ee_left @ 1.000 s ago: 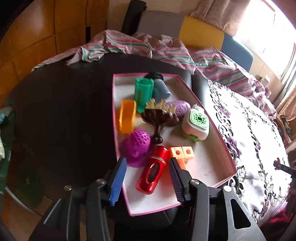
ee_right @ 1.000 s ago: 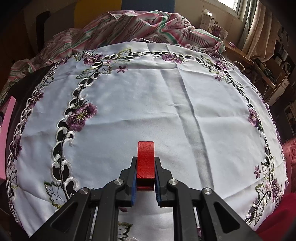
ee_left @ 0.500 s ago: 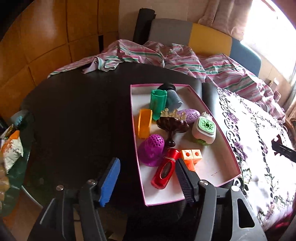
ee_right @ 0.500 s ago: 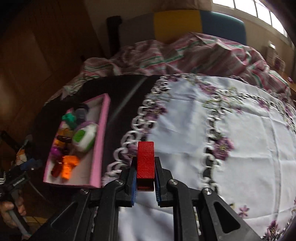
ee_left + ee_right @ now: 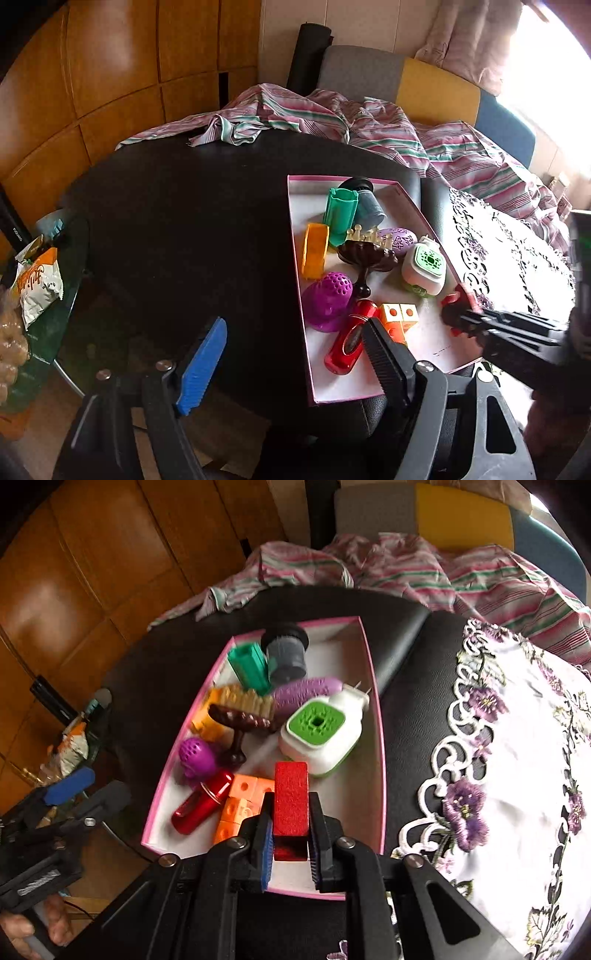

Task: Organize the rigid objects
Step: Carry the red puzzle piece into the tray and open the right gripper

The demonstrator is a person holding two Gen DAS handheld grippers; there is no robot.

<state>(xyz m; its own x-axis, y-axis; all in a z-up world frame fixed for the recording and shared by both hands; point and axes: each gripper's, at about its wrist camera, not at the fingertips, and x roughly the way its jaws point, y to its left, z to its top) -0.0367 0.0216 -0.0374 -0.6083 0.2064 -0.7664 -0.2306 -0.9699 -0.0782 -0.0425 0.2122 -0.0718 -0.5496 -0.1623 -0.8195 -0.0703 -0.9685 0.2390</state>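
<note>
A pink-rimmed white tray [image 5: 295, 236] [image 5: 382, 760] lies on the dark table. It holds a red bottle [image 5: 347, 343], joined orange cubes [image 5: 400, 314], a purple perforated dome [image 5: 328, 299], a brown stemmed dish [image 5: 367, 258], a green-and-white device [image 5: 317, 734] and several other small items. My right gripper [image 5: 290, 823] is shut on a red block [image 5: 291, 794] and hovers over the tray's near right part, beside the cubes. My left gripper [image 5: 291, 358] stands at the tray's near left corner. Its jaws are opening and grip nothing.
A white embroidered cloth [image 5: 517, 757] covers the table right of the tray. Striped fabric [image 5: 332, 118] is heaped at the far edge before a chair. A glass side table with snack bags [image 5: 37, 280] stands at the left. A hand [image 5: 33, 930] holds the left gripper.
My right gripper swung left from over the white cloth to above the tray, still gripping the red block. The left jaws widened and drew back from the red bottle.
</note>
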